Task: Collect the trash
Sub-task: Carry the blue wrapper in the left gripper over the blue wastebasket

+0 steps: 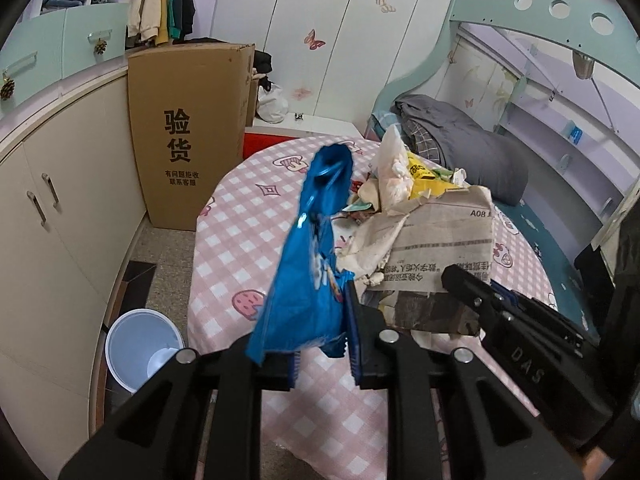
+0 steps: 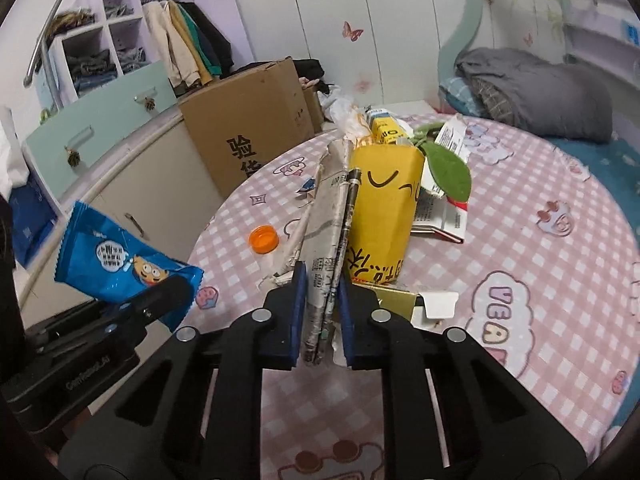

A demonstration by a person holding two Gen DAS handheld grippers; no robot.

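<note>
In my left gripper (image 1: 322, 344) I hold a blue snack wrapper (image 1: 308, 264) by its lower edge, and the jaws are nearly closed on the thin foil. The wrapper stands up above the pink checked table (image 1: 240, 248) and looks empty, so I judge it very light, soft and a little slippery; a pinch near the sealed edge, where the foil is doubled, should hold it best. My right gripper (image 2: 322, 316) is closed narrow on a folded newspaper (image 2: 326, 240), gripped at its near end, with the fold standing on its edge between the pads. The paper is torn and crumpled, so I think it is light but weak, and it may rip if I pull only one layer; holding all the layers together is safer. The other trash, a yellow paper bag (image 2: 386, 216), an orange bottle cap (image 2: 263, 239) and some small cartons, lies on the table just behind. A white bin (image 1: 142, 350) stands on the floor beside the table, near my left gripper.
</note>
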